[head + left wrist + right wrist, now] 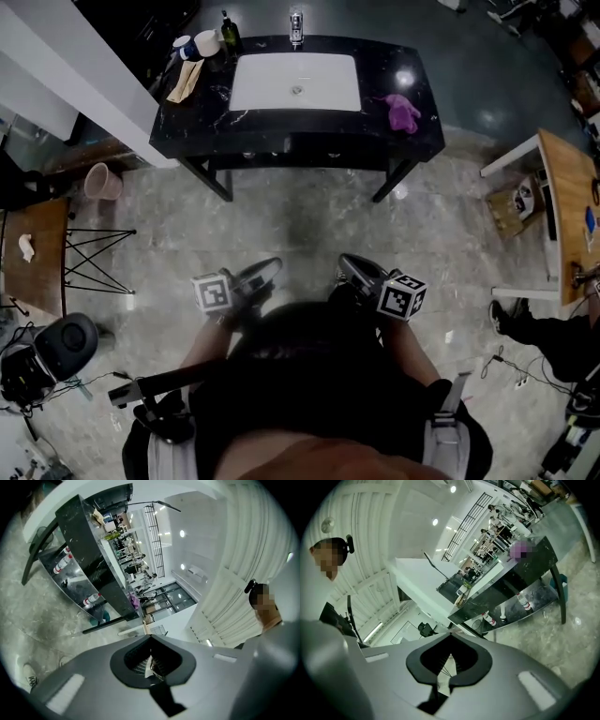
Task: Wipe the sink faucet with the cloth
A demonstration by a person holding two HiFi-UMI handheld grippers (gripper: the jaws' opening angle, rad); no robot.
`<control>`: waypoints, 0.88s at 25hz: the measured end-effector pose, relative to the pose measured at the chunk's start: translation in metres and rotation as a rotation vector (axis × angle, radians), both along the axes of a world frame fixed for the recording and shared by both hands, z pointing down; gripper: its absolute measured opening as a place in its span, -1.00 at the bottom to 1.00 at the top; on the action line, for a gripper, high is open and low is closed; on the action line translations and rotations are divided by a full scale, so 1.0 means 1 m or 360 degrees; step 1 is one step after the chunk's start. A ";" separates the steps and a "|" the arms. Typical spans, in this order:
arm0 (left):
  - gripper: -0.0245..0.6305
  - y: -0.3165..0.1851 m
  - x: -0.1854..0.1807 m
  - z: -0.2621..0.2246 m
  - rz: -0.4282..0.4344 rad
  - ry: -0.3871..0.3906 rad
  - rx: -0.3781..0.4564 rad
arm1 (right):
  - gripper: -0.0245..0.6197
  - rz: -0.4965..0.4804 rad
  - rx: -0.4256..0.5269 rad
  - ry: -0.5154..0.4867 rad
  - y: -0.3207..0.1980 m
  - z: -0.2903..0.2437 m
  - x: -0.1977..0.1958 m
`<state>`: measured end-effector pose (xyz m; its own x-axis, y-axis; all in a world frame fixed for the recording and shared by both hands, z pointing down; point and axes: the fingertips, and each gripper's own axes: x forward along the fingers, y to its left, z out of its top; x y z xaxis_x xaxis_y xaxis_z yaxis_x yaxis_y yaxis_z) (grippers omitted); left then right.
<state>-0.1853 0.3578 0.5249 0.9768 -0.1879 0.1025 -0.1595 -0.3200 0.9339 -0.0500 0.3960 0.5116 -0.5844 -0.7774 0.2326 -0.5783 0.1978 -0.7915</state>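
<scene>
My left gripper (264,272) and right gripper (354,266) are closed, empty; cloth (403,111) lies well ahead, rightward; right gripper nearer.

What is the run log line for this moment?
task: not begun | left gripper: shut, empty | right gripper: shut, empty | cloth: on counter, right of sink | faucet: untouched

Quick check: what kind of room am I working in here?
Probably a staged washroom setup in an open lab or workshop, not a real bathroom: a freestanding black vanity with sink and faucet stands on open floor, with a wooden desk and loose cables nearby.
</scene>
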 end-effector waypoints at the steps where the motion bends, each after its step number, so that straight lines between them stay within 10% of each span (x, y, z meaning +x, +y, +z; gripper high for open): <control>1: -0.92 0.001 -0.004 0.000 0.0020 -0.0015 0.0034 | -0.89 0.0005 0.0005 0.0007 0.003 0.000 -0.005; 9: -0.92 0.031 -0.004 -0.004 0.0367 -0.0245 0.0394 | -0.89 -0.0076 0.0076 0.0107 0.008 -0.004 -0.046; 22: -0.92 0.031 -0.005 -0.010 0.0386 -0.0183 0.0373 | -0.89 -0.0065 0.0109 0.0191 0.012 -0.010 -0.052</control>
<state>-0.1906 0.3886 0.5144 0.9805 0.0168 0.1959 -0.1523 -0.5651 0.8109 -0.1015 0.4077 0.5019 -0.5871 -0.7700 0.2498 -0.6584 0.2746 -0.7008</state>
